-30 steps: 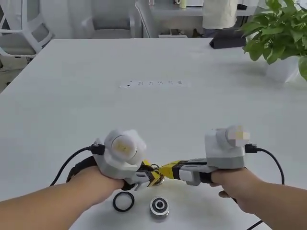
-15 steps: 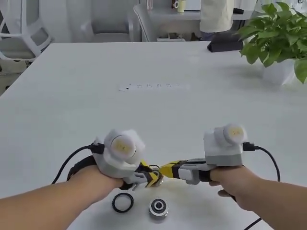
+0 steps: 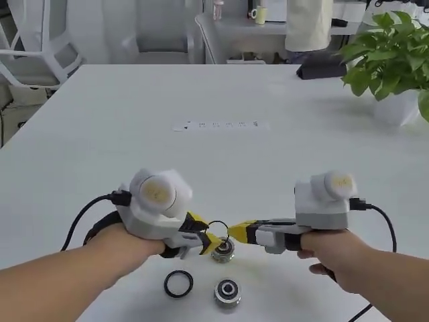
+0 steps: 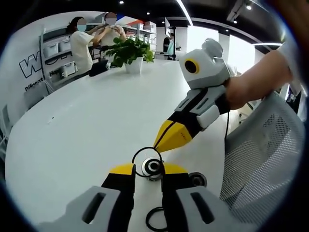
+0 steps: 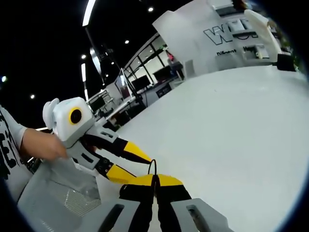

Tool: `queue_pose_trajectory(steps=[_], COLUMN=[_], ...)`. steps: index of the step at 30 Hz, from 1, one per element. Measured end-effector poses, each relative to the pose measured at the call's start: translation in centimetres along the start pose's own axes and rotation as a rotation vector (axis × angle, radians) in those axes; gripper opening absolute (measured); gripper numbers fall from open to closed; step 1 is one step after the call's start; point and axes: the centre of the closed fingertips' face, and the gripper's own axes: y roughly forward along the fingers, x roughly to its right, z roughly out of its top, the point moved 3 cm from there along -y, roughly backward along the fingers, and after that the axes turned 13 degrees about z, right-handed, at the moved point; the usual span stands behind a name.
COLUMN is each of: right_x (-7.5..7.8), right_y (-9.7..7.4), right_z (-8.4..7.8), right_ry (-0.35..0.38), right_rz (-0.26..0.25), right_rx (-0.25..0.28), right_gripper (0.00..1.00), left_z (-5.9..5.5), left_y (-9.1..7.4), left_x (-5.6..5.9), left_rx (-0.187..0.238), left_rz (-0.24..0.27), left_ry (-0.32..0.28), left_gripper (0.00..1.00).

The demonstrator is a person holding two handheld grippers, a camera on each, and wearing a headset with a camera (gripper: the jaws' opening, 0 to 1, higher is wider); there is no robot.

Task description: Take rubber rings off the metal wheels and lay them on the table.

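My left gripper (image 3: 208, 239) (image 4: 148, 170) is shut on a small metal wheel (image 3: 222, 250) (image 4: 152, 167), held just above the white table (image 3: 221, 161). A thin black rubber ring (image 3: 216, 227) (image 4: 145, 153) stands up as a loop over that wheel. The right gripper (image 3: 234, 233) (image 5: 153, 180) is shut on the ring (image 5: 152, 166), its yellow tips meeting the left gripper (image 5: 134, 166) tip to tip. In the left gripper view the right gripper (image 4: 162, 140) comes in from the upper right. A loose ring (image 3: 177, 284) (image 4: 157, 220) and a bare wheel (image 3: 228, 293) (image 4: 197, 179) lie on the table below.
A potted plant (image 3: 392, 57) stands at the far right of the table, with a dark flat object (image 3: 324, 69) near it. A small printed strip (image 3: 221, 125) lies mid-table. Cables (image 3: 87, 215) trail from both grippers. Chairs (image 3: 40, 47) stand beyond the far edge.
Both grippers have lifted slightly with the wheel between them. The ring now stands up higher over the wheel as a wider loop. The head camera has shifted.
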Motion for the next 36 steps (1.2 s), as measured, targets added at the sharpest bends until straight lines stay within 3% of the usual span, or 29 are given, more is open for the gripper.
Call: queue_pose_trajectory(steps=[12, 31, 36], right_x=[-1.4, -4.3, -4.9], right_y=[0.3, 2.2, 3.0], right_z=[1.4, 2.6, 2.8], right_ry=[-0.002, -0.023, -0.029], right_rz=[0.027, 0.091, 0.108], right_rx=[0.045, 0.049, 0.043], right_gripper=[0.00, 0.00, 0.00], left_z=[0.9, -0.1, -0.9], left_y=[-2.8, -8.5, -9.9], left_x=[-1.0, -3.3, -4.0], left_rx=[0.058, 0.114, 0.121], left_rz=[0.007, 0.044, 0.061], left_ry=[-0.029, -0.093, -0.103], left_gripper=[0.22, 0.36, 0.37])
